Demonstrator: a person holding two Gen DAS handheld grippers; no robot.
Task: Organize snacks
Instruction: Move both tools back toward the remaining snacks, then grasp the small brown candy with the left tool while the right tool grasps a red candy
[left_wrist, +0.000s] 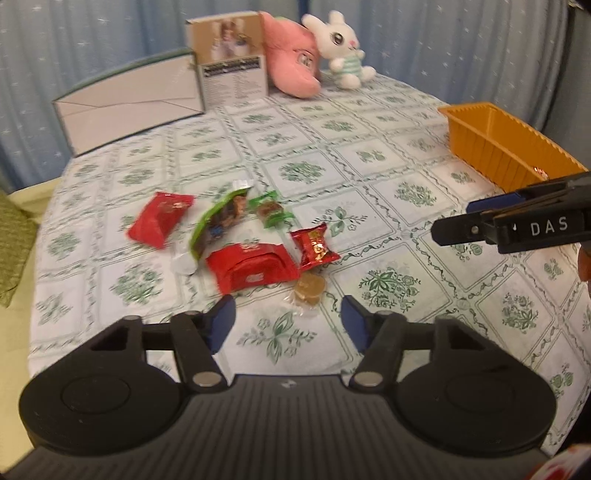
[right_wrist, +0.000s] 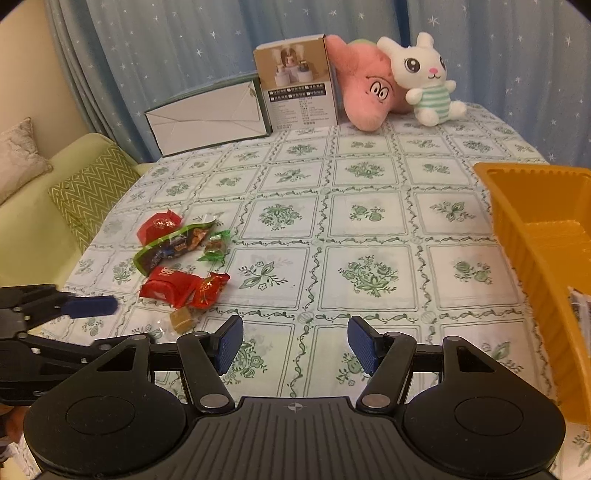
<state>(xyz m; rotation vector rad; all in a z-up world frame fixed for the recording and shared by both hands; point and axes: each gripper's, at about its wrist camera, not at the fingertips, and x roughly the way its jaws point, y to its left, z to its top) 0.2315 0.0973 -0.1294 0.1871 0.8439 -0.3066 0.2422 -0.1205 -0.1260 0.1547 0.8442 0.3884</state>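
A pile of snacks lies on the floral tablecloth (left_wrist: 369, 177): a red packet (left_wrist: 160, 219), a long green packet (left_wrist: 218, 221), a small green-wrapped sweet (left_wrist: 271, 212), a large red packet (left_wrist: 253, 267), a small red packet (left_wrist: 314, 247) and a golden cookie in clear wrap (left_wrist: 309, 290). My left gripper (left_wrist: 288, 317) hangs open just short of the cookie, with nothing between its blue pads. My right gripper (right_wrist: 295, 341) is open over bare cloth, right of the pile (right_wrist: 181, 266). An orange bin (right_wrist: 535, 229) stands at the right with a packet (right_wrist: 580, 306) inside.
At the table's back stand a white box (left_wrist: 129, 107), a brown carton (left_wrist: 231, 59), a pink plush (left_wrist: 295, 62) and a white bunny (left_wrist: 343, 48). A green sofa with a zigzag cushion (right_wrist: 88, 192) sits beyond the left table edge. Blue curtains hang behind.
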